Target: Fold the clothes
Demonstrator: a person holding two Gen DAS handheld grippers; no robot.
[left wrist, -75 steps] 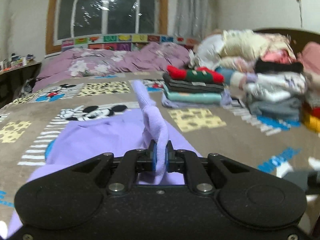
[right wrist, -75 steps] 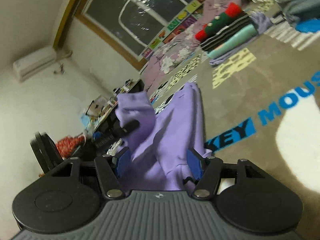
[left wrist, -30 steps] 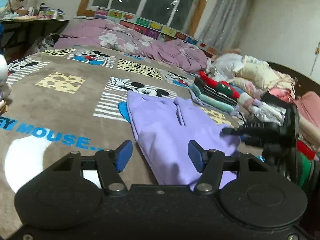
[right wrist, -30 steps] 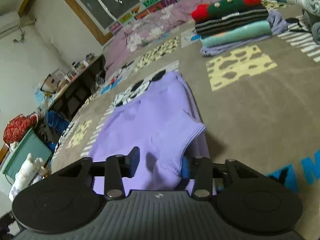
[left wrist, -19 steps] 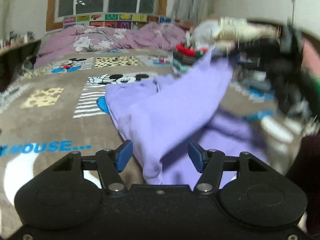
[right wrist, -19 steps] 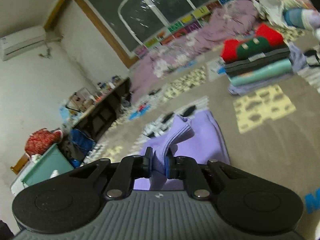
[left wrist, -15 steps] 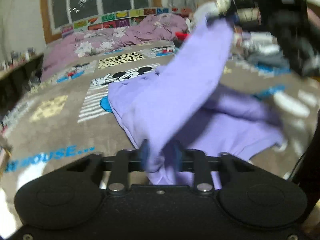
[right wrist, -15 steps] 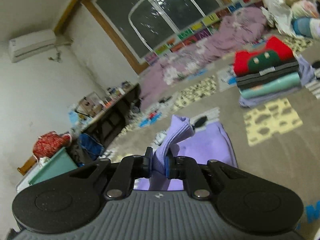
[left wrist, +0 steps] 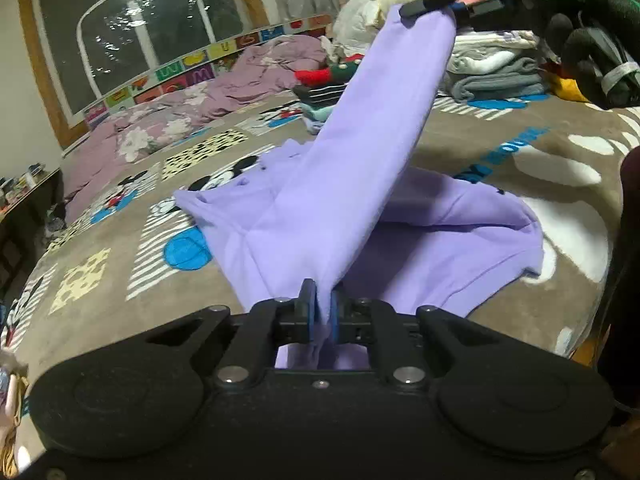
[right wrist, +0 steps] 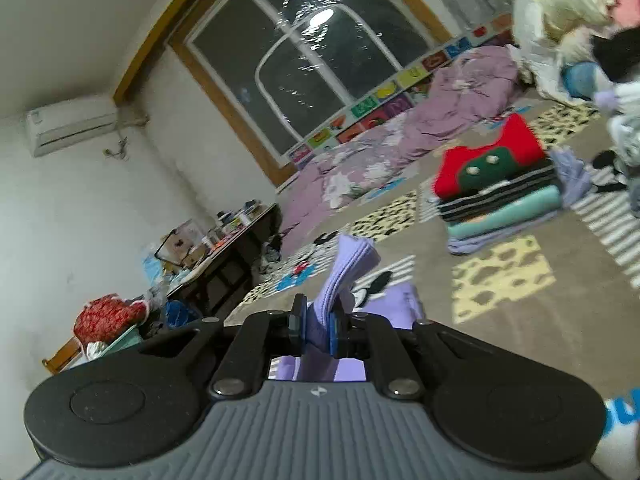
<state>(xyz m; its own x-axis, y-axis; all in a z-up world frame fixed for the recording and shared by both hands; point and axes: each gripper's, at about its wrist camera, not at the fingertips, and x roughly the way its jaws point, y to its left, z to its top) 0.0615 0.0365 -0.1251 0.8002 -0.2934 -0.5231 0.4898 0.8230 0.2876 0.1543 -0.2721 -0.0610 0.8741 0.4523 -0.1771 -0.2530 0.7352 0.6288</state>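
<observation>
In the left wrist view, the cartoon-print blanket (left wrist: 120, 280) is filling the left of the frame, and at lower centre the left gripper (left wrist: 322, 316) is pinching the near edge of the lilac garment (left wrist: 352, 184), its jaws having just been closing and now clamped on the cloth. From there the garment is stretching up to the upper right, where the right gripper (left wrist: 432, 0) is holding its other end aloft, while the rest is lying spread on the blanket at right. In the right wrist view, a cluttered desk (right wrist: 224, 252) is standing at left, the right gripper's jaws at lower centre are clamped on a ribbed lilac fold, and a stack of folded clothes (right wrist: 500, 188) is sitting at right.
</observation>
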